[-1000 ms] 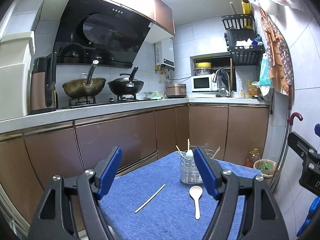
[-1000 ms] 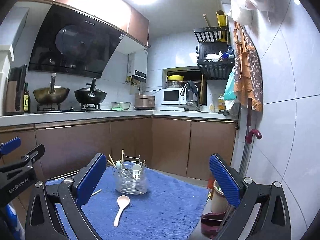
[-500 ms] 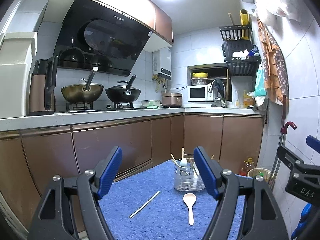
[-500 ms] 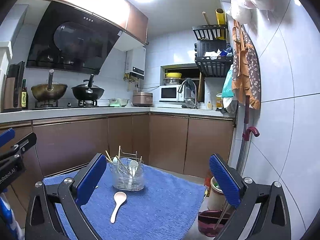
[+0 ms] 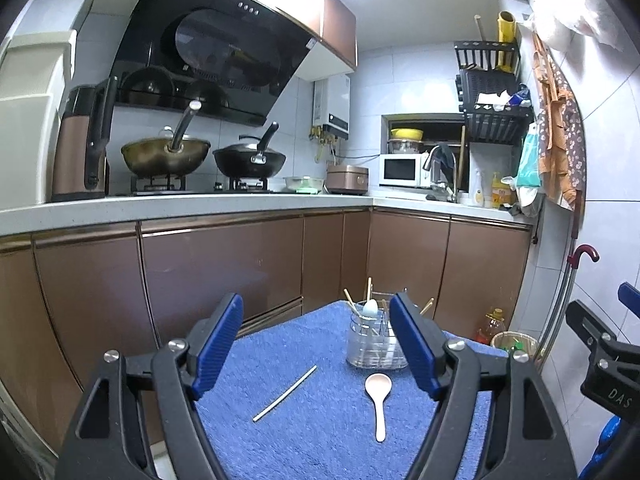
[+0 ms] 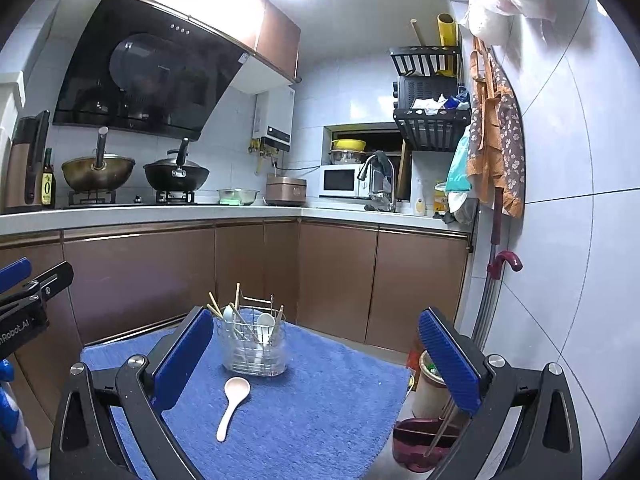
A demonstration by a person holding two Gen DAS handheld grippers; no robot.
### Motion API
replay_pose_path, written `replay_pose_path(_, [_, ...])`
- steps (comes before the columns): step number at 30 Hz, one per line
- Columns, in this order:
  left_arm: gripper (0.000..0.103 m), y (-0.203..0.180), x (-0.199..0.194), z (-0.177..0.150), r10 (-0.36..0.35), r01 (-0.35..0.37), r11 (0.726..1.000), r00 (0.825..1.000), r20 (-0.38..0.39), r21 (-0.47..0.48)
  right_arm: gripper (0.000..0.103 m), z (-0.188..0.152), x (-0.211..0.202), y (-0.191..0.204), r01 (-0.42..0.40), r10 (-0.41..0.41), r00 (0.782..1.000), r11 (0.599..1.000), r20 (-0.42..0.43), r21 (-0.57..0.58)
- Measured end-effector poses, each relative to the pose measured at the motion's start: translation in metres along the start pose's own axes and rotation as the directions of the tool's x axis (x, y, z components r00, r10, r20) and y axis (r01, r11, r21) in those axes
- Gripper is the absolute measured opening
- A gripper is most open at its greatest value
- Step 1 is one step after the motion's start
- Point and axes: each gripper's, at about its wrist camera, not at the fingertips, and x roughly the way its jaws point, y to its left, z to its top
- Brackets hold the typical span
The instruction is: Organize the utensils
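Observation:
A clear utensil holder with chopsticks and spoons stands at the far side of a blue towel; it also shows in the right wrist view. A pale spoon lies in front of it, bowl toward the holder, also in the right wrist view. A single pale chopstick lies left of the spoon. My left gripper is open and empty above the towel's near side. My right gripper is open and empty, to the right.
Brown cabinets under a counter with two woks run behind the towel. A bin and a red dustpan stand by the towel's right edge. A tiled wall closes the right side.
Both views have shifted slightly; the holder, spoon and chopstick sit a little lower and nearer the middle. Both grippers stay open. Nothing on the towel has moved.

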Motion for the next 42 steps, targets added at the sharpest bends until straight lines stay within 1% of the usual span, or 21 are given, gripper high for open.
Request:
replay_pose_path(4, [0.074, 0.003, 0.02, -0.008, -0.007, 0.007, 1.0, 0.999, -0.052, -0.006, 0.103, -0.006, 0.013, -0.001, -0.008, 0.007, 0.999, 1.0, -0.034, -0.012])
replay_pose_path(7, [0.074, 0.009, 0.042, -0.017, -0.031, 0.029, 0.999, 0.992, -0.121, -0.017, 0.103, -0.013, 0.029, -0.002, -0.027, 0.025, 0.997, 1.0, -0.079, -0.016])
replay_pose_path(10, [0.074, 0.022, 0.072, -0.028, -0.071, 0.063, 0.997, 0.972, -0.223, -0.045, 0.103, -0.024, 0.051, -0.01, -0.107, 0.113, 0.981, 0.993, -0.157, 0.042])
replay_pose_path(12, [0.074, 0.036, 0.096, -0.035, -0.095, 0.076, 0.994, 0.95, -0.297, -0.074, 0.103, -0.035, 0.072, -0.019, -0.145, 0.168, 0.957, 0.983, -0.237, 0.112])
replay_pose_path(15, [0.074, 0.06, 0.136, -0.049, -0.128, 0.078, 0.987, 0.905, -0.406, -0.138, 0.102, -0.053, 0.104, -0.027, -0.189, 0.246, 0.909, 0.963, -0.337, 0.194])
replay_pose_path(16, [0.074, 0.067, 0.149, -0.054, -0.145, 0.084, 0.984, 0.886, -0.44, -0.156, 0.097, -0.06, 0.119, -0.03, -0.214, 0.293, 0.879, 0.948, -0.376, 0.236])
replay_pose_path(17, [0.074, 0.072, 0.166, -0.059, -0.17, 0.1, 0.98, 0.862, -0.477, -0.169, 0.092, -0.064, 0.127, -0.03, -0.23, 0.322, 0.86, 0.937, -0.397, 0.261])
replay_pose_path(19, [0.074, 0.077, 0.189, -0.067, -0.206, 0.131, 0.976, 0.825, -0.526, -0.176, 0.088, -0.076, 0.153, -0.03, -0.283, 0.414, 0.797, 0.899, -0.439, 0.334])
replay_pose_path(20, [0.074, 0.076, 0.205, -0.074, -0.227, 0.158, 0.973, 0.793, -0.565, -0.169, 0.081, -0.08, 0.162, -0.028, -0.302, 0.451, 0.77, 0.881, -0.452, 0.364])
replay_pose_path(21, [0.073, 0.076, 0.216, -0.078, -0.235, 0.172, 0.972, 0.773, -0.589, -0.162, 0.077, -0.087, 0.176, -0.026, -0.32, 0.488, 0.735, 0.861, -0.47, 0.395])
replay_pose_path(22, [0.073, 0.074, 0.229, -0.084, -0.236, 0.184, 0.972, 0.751, -0.617, -0.148, 0.07, -0.092, 0.186, -0.024, -0.328, 0.51, 0.711, 0.85, -0.485, 0.413])
replay_pose_path(23, [0.073, 0.071, 0.24, -0.089, -0.233, 0.194, 0.972, 0.736, -0.636, -0.131, 0.065, -0.099, 0.202, -0.021, -0.334, 0.527, 0.681, 0.841, -0.508, 0.425])
replay_pose_path(26, [0.073, 0.058, 0.271, -0.104, -0.207, 0.235, 0.97, 0.699, -0.684, -0.052, 0.052, -0.114, 0.235, -0.012, -0.346, 0.562, 0.616, 0.822, -0.551, 0.452])
replay_pose_path(27, [0.072, 0.052, 0.283, -0.109, -0.197, 0.253, 0.967, 0.686, -0.701, -0.025, 0.051, -0.119, 0.246, -0.01, -0.349, 0.572, 0.595, 0.817, -0.565, 0.46])
replay_pose_path(29, [0.07, 0.047, 0.299, -0.117, -0.185, 0.268, 0.963, 0.671, -0.718, 0.002, 0.049, -0.127, 0.266, -0.007, -0.354, 0.587, 0.563, 0.808, -0.582, 0.471])
replay_pose_path(32, [0.056, 0.038, 0.326, -0.126, -0.175, 0.295, 0.955, 0.635, -0.753, 0.027, 0.045, -0.137, 0.293, 0.001, -0.358, 0.605, 0.521, 0.795, -0.602, 0.489])
replay_pose_path(33, [0.053, 0.035, 0.334, -0.129, -0.168, 0.298, 0.954, 0.621, -0.766, 0.033, 0.045, -0.139, 0.301, 0.002, -0.362, 0.616, 0.505, 0.787, -0.605, 0.499])
replay_pose_path(35, [0.052, 0.03, 0.351, -0.134, -0.164, 0.31, 0.95, 0.589, -0.792, 0.033, 0.045, -0.142, 0.314, 0.007, -0.368, 0.62, 0.484, 0.784, -0.617, 0.5])
replay_pose_path(37, [0.052, 0.027, 0.361, -0.138, -0.154, 0.318, 0.947, 0.571, -0.806, 0.044, 0.043, -0.145, 0.326, 0.015, -0.382, 0.622, 0.462, 0.783, -0.632, 0.491])
replay_pose_path(39, [0.052, 0.025, 0.37, -0.141, -0.132, 0.313, 0.948, 0.563, -0.816, 0.063, 0.042, -0.149, 0.336, 0.021, -0.388, 0.619, 0.442, 0.785, -0.65, 0.484])
replay_pose_path(42, [0.052, 0.024, 0.38, -0.146, -0.112, 0.31, 0.948, 0.546, -0.83, 0.076, 0.037, -0.154, 0.348, 0.027, -0.393, 0.615, 0.423, 0.787, -0.666, 0.477])
